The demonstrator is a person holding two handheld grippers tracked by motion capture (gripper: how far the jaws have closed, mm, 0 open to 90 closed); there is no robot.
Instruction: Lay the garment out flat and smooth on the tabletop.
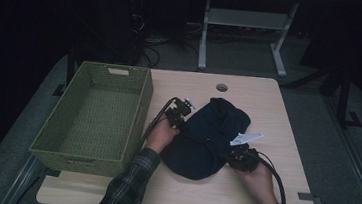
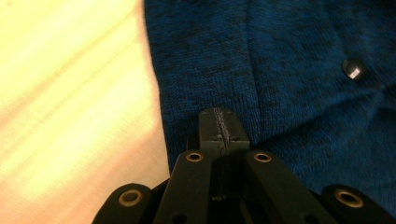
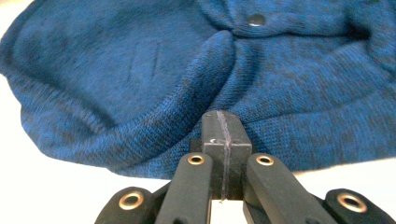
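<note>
Both claws are clenched tight, jaws pressed together. The left gripper (image 1: 183,116) has its tips at the left edge of the dark blue knitted garment (image 1: 210,137), mid-frame on the table (image 1: 269,100); whether any knit is pinched, hard to tell. The right gripper (image 1: 240,155) noses against the hem, lower right. The green basket (image 1: 141,103) crowds the left; bare tabletop lies open on the right.

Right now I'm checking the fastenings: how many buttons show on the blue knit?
1 per gripper view: a dark button at the right in the left one, one near the top in the right one. Folds may hide others.
</note>
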